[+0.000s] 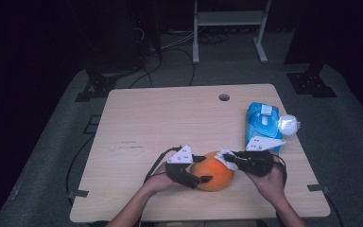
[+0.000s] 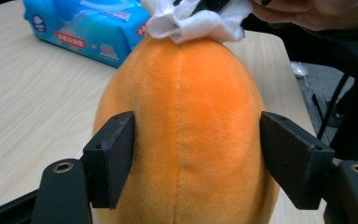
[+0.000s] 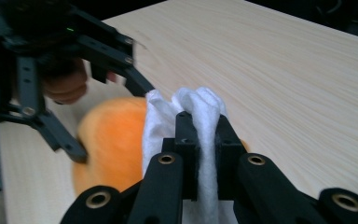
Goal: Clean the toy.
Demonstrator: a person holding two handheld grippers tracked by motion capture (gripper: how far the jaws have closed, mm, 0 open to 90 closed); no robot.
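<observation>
An orange plush ball (image 1: 215, 172) lies near the front edge of the wooden table (image 1: 146, 118). My left gripper (image 1: 201, 169) comes in from the left and is shut on it. In the left gripper view both black pads (image 2: 114, 154) press into the plush's (image 2: 182, 130) sides. My right gripper (image 1: 229, 158) reaches in from the right, shut on a crumpled white wipe (image 1: 224, 155). The wipe (image 2: 196, 23) rests against the plush's far end. In the right gripper view the wipe (image 3: 205, 107) stands pinched between the jaws of my right gripper (image 3: 203, 135), with the plush (image 3: 112, 140) just beyond.
A blue pack of wet wipes (image 1: 262, 123) lies at the right of the table, behind my right hand. A white rounded object (image 1: 288, 125) sits at its right side by the table edge. A cable hole (image 1: 224, 97) is at the back. Dark floor surrounds the table.
</observation>
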